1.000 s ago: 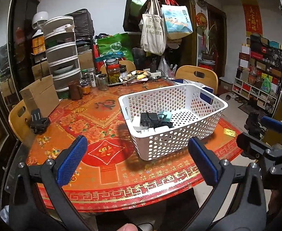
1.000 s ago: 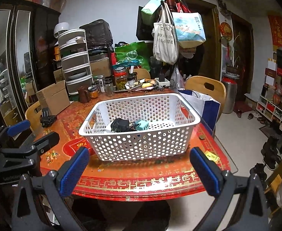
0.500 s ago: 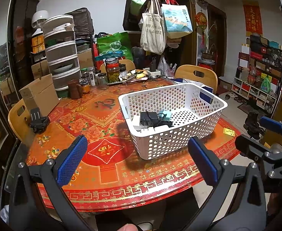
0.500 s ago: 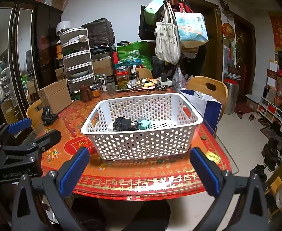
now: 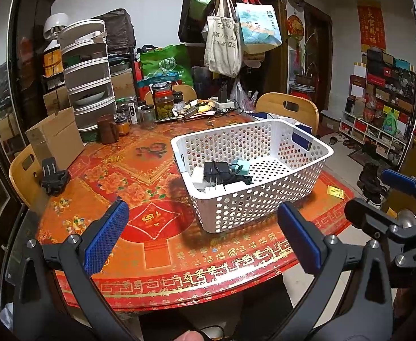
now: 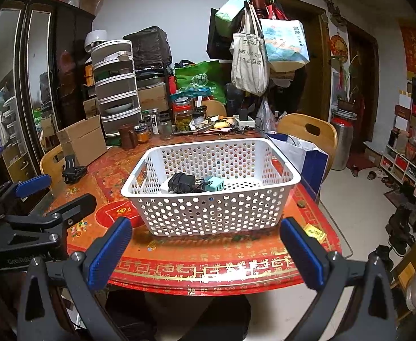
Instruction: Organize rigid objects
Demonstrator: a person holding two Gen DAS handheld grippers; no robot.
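A white perforated basket [image 5: 316,153] [image 6: 287,182] stands on the red patterned round table [image 5: 156,244] [image 6: 208,258]. Inside it lie a black power adapter [image 5: 216,170] [image 6: 180,182], a mint-green charger [image 5: 242,166] [image 6: 215,183] and white blocks [image 5: 199,174]. A black clip-like object [image 5: 53,177] [image 6: 72,169] sits near the table's left edge. My left gripper [image 5: 202,238] is open and empty, held back above the table's front edge. My right gripper [image 6: 205,248] is open and empty, in front of the basket.
A cardboard box [image 5: 55,139], a brown mug [image 5: 108,133], jars [image 5: 163,105] and a stacked drawer unit [image 5: 87,76] crowd the table's back. Wooden chairs [image 5: 289,110] surround it. A small yellow packet [image 5: 335,191] lies right of the basket. Bags hang on a coat stand [image 6: 253,65].
Both grippers have drifted slightly back and up from the table; both stay open. The basket and its contents have not moved.
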